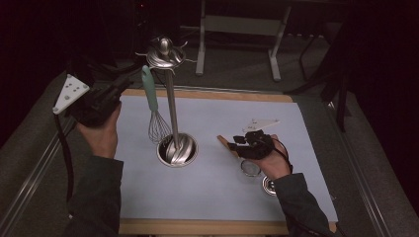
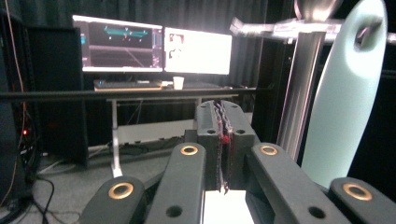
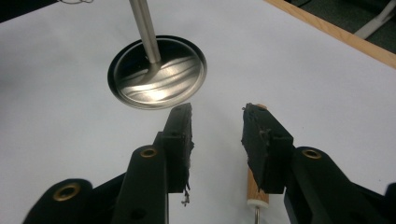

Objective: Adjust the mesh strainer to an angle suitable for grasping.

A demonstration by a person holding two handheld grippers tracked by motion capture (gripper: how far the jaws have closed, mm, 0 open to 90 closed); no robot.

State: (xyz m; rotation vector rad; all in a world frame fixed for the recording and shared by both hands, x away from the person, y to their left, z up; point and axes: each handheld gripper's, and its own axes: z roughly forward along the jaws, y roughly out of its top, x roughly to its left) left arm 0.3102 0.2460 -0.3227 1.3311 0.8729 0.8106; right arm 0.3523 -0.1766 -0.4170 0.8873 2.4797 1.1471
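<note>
I see my left gripper [image 2: 223, 140] with its jaws nearly together and empty, the whisk [image 1: 154, 106] hanging on the utensil stand [image 1: 172, 106] at its 3 o'clock. My right gripper [image 3: 217, 135] holds its jaws apart above a wooden-handled tool [image 3: 258, 186], stand base [image 3: 159, 74] at 11 o'clock.

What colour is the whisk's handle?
Pale mint green; the whisk handle shows best in the high view.
</note>
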